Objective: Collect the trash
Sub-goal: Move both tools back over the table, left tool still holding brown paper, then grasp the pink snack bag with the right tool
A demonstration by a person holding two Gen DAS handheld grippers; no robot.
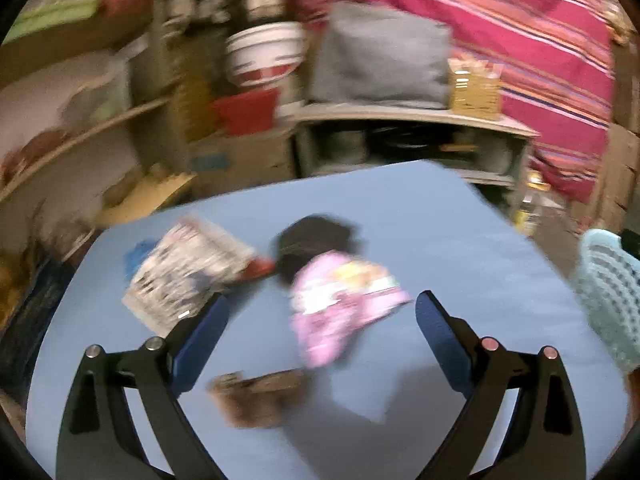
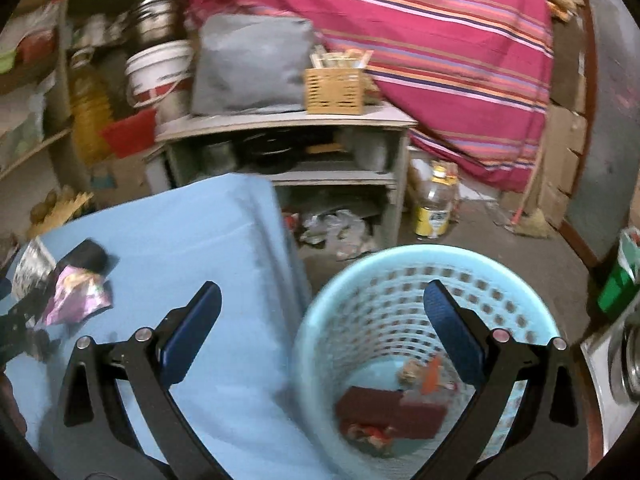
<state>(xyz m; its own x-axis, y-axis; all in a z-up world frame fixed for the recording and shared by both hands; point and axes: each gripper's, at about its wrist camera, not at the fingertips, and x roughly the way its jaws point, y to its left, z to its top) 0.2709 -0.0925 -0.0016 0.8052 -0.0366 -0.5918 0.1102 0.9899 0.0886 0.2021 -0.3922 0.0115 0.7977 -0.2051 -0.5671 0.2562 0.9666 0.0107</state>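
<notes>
My left gripper [image 1: 322,308] is open and empty above the blue table [image 1: 460,240]. Between and just beyond its fingers lies a pink wrapper [image 1: 336,308]. A black object [image 1: 312,240], a printed silver wrapper [image 1: 188,272] and a brown scrap [image 1: 260,398] lie near it. My right gripper [image 2: 322,300] is open and empty, straddling the table edge and the light blue basket [image 2: 328,320]. The basket holds a dark red box [image 2: 384,408] and small scraps. The pink wrapper [image 2: 76,296] shows at the left of the right wrist view.
A grey shelf unit [image 2: 280,124] with a grey bag and a woven box stands behind the table. A red striped cloth [image 2: 440,40] hangs at the back right. A plastic jar [image 2: 436,204] stands on the floor. The basket [image 1: 608,292] shows at the left view's right edge.
</notes>
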